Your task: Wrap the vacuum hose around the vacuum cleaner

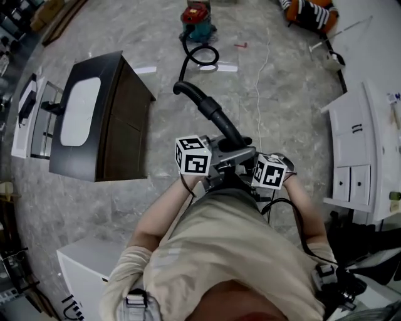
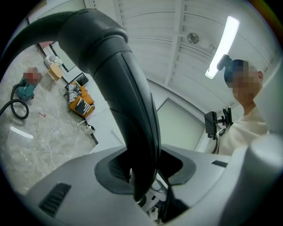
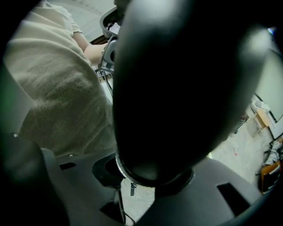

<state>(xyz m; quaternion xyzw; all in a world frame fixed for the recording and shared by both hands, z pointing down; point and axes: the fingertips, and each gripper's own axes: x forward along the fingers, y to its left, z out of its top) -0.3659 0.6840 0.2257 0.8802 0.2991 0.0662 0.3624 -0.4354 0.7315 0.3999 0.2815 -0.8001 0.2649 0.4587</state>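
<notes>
The red and teal vacuum cleaner (image 1: 197, 19) stands far off on the floor, small in the left gripper view (image 2: 24, 89). Its black hose (image 1: 202, 55) loops on the floor, then rises as a rigid black wand (image 1: 213, 111) toward me. Both grippers meet at the wand's near end, close to my chest. My left gripper (image 1: 224, 148) is shut on the wand (image 2: 128, 101), which runs up between its jaws (image 2: 143, 176). My right gripper (image 1: 245, 152) is shut on the wand's thick end (image 3: 177, 88), which fills its view and hides the jaw tips (image 3: 152, 176).
A dark wooden vanity with a white basin (image 1: 100, 119) stands left of the hose. White cabinets (image 1: 357, 157) line the right side. A white cord (image 1: 257, 81) lies on the marble floor. An orange striped object (image 1: 310, 12) sits far right; a white box (image 1: 81, 269) is near left.
</notes>
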